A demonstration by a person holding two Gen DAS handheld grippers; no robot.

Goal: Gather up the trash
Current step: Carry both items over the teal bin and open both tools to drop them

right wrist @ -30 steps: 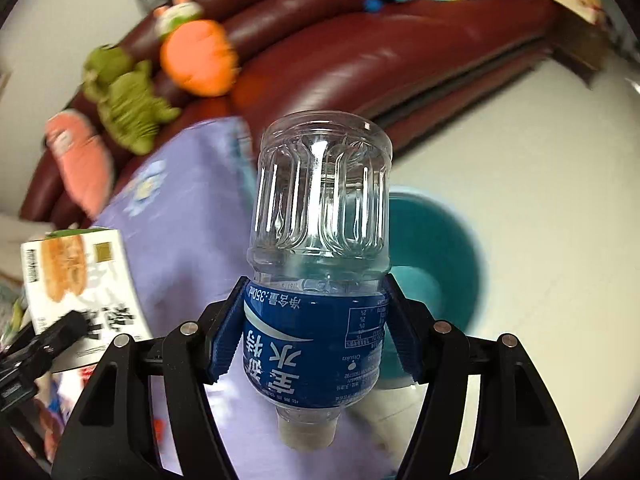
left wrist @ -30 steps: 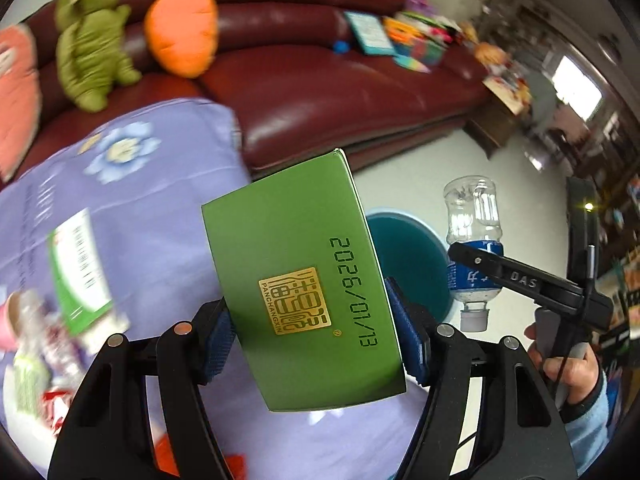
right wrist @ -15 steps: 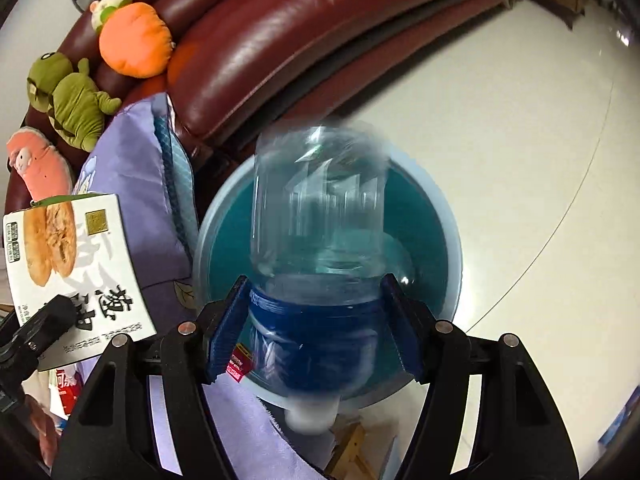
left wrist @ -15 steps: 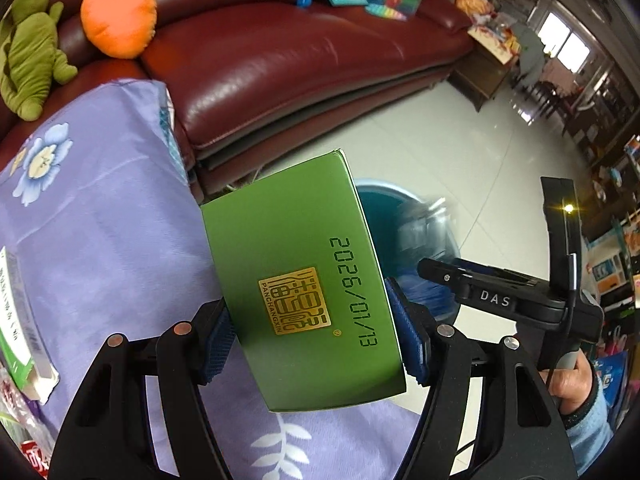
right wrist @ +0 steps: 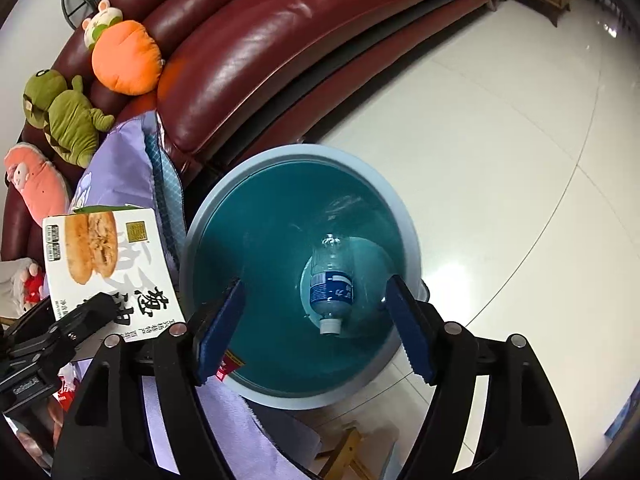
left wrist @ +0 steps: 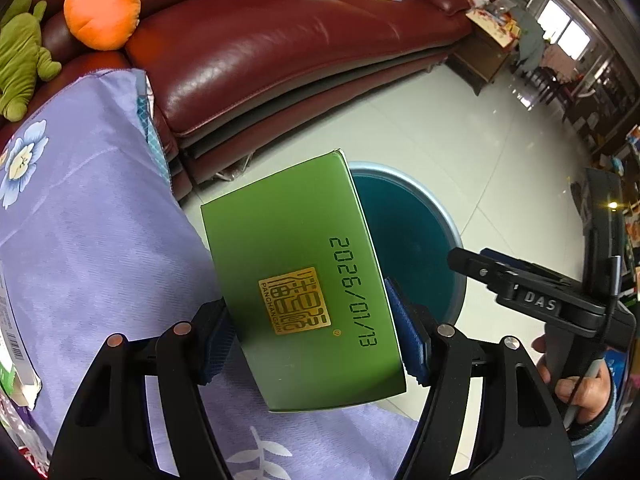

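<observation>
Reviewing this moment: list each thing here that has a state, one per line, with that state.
Water bottle: capped, lying in the bottom of the bin, free of both tools.
Bin: open-topped, holding only the bottle as far as can be seen.
Green box: clamped in the left tool, held beside the bin.
Right tool: open, empty, above the bin; its jaws have just been opening.

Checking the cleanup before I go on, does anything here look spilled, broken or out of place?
Nothing stands out. The water bottle lies at the bottom of the teal bin, capped, with no spill visible. The green box is held tilted in the left tongs, intact. The right tongs are open above the bin.
</observation>
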